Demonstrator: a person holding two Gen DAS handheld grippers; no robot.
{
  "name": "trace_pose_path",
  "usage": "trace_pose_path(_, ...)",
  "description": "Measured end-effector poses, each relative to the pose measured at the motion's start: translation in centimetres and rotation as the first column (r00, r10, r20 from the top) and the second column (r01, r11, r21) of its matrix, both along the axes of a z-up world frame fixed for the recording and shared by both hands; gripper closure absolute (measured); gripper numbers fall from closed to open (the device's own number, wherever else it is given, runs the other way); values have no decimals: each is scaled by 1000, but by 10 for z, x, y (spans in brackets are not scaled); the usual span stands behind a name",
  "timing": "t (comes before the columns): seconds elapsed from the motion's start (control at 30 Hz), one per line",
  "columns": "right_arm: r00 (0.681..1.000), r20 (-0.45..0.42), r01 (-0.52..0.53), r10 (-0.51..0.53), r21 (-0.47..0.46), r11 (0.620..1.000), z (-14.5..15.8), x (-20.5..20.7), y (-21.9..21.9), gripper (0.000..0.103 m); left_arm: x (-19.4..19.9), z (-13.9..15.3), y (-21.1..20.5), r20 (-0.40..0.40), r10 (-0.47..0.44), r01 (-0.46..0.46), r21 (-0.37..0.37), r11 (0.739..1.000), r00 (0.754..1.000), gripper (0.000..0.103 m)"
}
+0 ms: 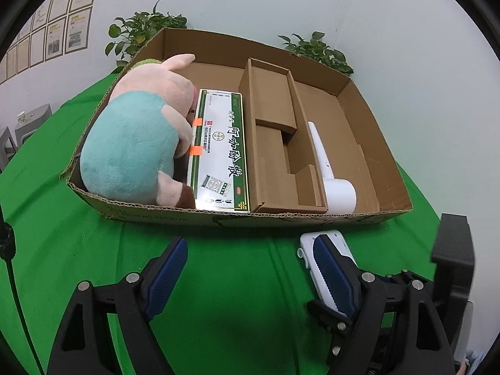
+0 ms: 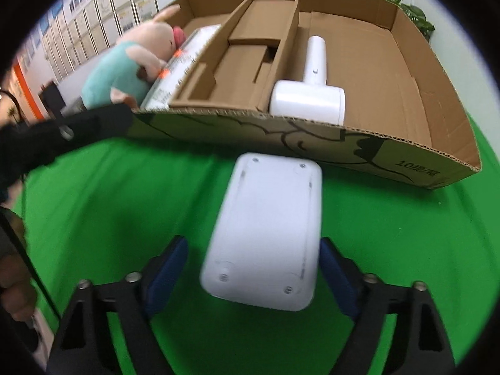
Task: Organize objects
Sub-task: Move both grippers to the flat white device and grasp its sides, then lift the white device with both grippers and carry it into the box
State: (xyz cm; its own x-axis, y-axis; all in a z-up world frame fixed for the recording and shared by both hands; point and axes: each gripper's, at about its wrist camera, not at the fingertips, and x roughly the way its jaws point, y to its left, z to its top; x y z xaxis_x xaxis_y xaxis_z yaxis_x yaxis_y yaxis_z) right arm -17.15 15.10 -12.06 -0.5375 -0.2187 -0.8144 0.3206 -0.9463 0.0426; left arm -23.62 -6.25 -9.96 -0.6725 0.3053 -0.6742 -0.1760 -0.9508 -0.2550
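Note:
A flat white plastic device (image 2: pixel 268 228) lies on the green cloth in front of the cardboard box (image 2: pixel 406 159). My right gripper (image 2: pixel 253 268) is open, its blue fingers on either side of the device's near end; the right finger is close to its edge. In the left wrist view my left gripper (image 1: pixel 250 265) is open and empty; the same device (image 1: pixel 318 259) shows behind its right finger. The box (image 1: pixel 237 217) holds a plush pig (image 1: pixel 134 143), a green-and-white carton (image 1: pixel 218 153), a cardboard insert (image 1: pixel 275 143) and a white hair dryer (image 1: pixel 331 175).
The right part of the box floor (image 2: pixel 384 72) is bare cardboard. Potted plants (image 1: pixel 140 31) stand behind the box against the wall. The other gripper's black body (image 2: pixel 62 134) shows at the left of the right wrist view.

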Motion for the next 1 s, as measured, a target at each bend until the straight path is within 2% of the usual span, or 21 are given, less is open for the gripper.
trace_pose_path(0.17,1000,-7,-11,12,34,999,-2,9,1,36,2,0,6,17,-19,19,13,1000,1000,22)
trace_pose_path(0.33,1000,0,-15,15,17,1000,0,34,13,36,1,-3,13,73,-100,92,96,991,992,22)
trace_pose_path(0.53,1000,2,12,-12,-5,1000,2,76,38,36,-3,-11,29,146,-204,171,210,963,968,22)
trace_pose_path(0.73,997,-29,75,-75,1,997,2,105,65,36,-2,-29,53,213,-336,254,335,907,918,22)
trace_pose_path(0.87,996,-42,83,-83,-20,996,3,117,76,36,-5,-44,71,262,-416,288,415,863,871,22)
trace_pose_path(0.93,996,-48,76,-78,-40,996,3,119,76,35,-5,-53,80,285,-462,297,471,831,840,22)
trace_pose_path(1.0,996,-53,61,-65,-66,996,4,121,76,35,-4,-60,85,302,-479,292,498,816,824,22)
